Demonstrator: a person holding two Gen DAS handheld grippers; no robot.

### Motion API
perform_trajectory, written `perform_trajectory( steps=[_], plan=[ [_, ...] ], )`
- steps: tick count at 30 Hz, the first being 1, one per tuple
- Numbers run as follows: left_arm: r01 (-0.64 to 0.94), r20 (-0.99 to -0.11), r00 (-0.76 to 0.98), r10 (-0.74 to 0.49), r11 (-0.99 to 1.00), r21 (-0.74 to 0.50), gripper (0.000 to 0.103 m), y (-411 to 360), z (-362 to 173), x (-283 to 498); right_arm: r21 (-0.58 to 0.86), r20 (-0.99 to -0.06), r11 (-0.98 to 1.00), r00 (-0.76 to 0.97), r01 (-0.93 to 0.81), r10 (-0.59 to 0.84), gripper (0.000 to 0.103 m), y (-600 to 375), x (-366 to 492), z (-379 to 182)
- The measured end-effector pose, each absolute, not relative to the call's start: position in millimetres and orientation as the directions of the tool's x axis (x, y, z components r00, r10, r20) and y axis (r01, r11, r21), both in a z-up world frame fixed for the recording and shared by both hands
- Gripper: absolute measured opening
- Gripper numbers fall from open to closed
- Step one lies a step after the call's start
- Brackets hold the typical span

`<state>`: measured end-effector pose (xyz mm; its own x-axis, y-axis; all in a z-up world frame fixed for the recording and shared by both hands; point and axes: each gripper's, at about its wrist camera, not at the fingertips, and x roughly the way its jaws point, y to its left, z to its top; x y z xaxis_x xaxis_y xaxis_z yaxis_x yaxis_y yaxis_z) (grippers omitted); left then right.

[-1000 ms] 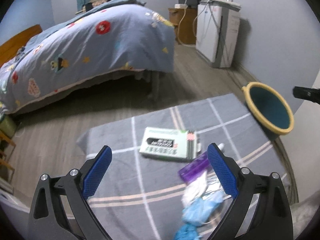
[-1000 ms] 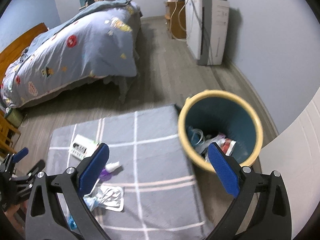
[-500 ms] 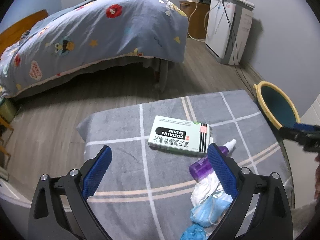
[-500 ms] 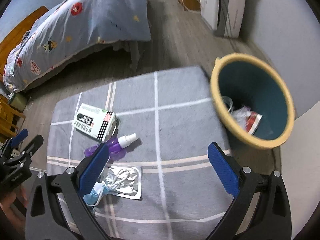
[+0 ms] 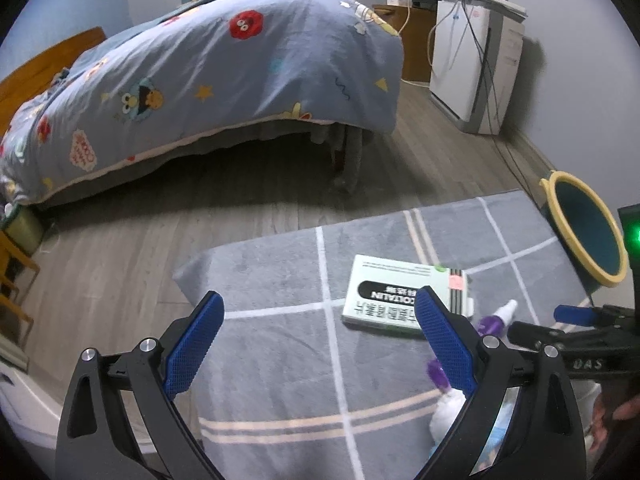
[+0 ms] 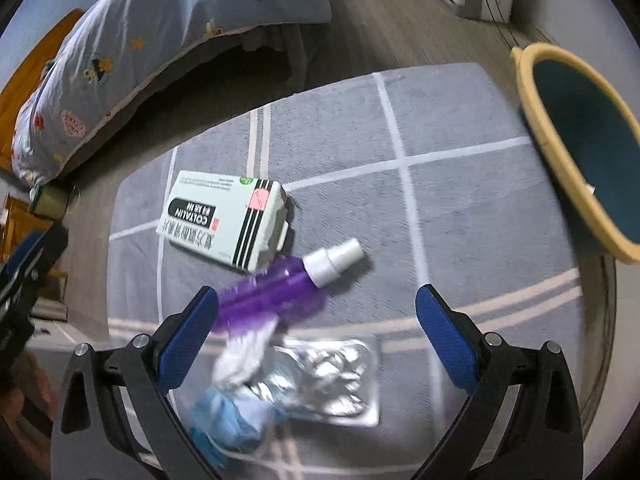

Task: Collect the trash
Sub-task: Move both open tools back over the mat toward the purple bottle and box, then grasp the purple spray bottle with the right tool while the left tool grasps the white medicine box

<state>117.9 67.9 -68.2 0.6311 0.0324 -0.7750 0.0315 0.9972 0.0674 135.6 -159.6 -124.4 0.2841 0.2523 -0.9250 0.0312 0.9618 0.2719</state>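
Trash lies on a grey checked cloth (image 6: 448,120): a white medicine box (image 6: 222,220), a purple spray bottle (image 6: 280,284) with a white cap, a silver blister pack (image 6: 328,380), and crumpled white and blue tissue (image 6: 236,384). My right gripper (image 6: 316,328) is open and empty, low over the bottle and blister pack. My left gripper (image 5: 316,340) is open and empty, above the cloth left of the box (image 5: 400,296). The yellow-rimmed teal bin (image 6: 576,144) stands off the cloth's right edge; it also shows in the left wrist view (image 5: 584,228).
A bed with a blue patterned quilt (image 5: 224,64) stands beyond the cloth across wood floor. A white appliance with cables (image 5: 476,68) stands by the far wall. The right gripper's body (image 5: 580,332) shows at the right of the left wrist view.
My right gripper has swung left from the bin and dropped down over the bottle and blister pack. My left gripper has shifted left and back. Both have stayed open.
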Motion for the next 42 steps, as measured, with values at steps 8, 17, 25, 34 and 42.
perform_trajectory(
  steps=[8, 17, 25, 34, 42],
  plan=[
    [0.001, -0.794, 0.607, 0.026, 0.999, 0.033, 0.095, 82, -75, 129, 0.36, -0.922, 0.899, 0.245, 0.251, 0.301, 0.067, -171, 150, -162],
    [-0.011, -0.815, 0.579, -0.004, 1.0, -0.012, 0.095, 78, -84, 144, 0.331, -0.928, 0.908, 0.263, 0.258, 0.264, 0.037, -166, 160, -162],
    [0.027, -0.818, 0.576, 0.017, 0.999, 0.039, 0.095, 68, -89, 150, 0.3, -0.929, 0.934, 0.282, 0.193, 0.24, 0.034, -151, 163, -156],
    [0.025, -0.824, 0.566, 0.016, 0.999, 0.036, 0.095, 67, -91, 151, 0.367, -0.866, 0.921, 0.41, 0.132, 0.287, 0.016, -162, 156, -109],
    [0.063, -0.837, 0.547, 0.016, 0.996, 0.061, 0.095, 55, -100, 153, 0.258, -0.828, 0.966, 0.511, -0.015, 0.229, 0.015, -159, 150, -51]
  ],
)
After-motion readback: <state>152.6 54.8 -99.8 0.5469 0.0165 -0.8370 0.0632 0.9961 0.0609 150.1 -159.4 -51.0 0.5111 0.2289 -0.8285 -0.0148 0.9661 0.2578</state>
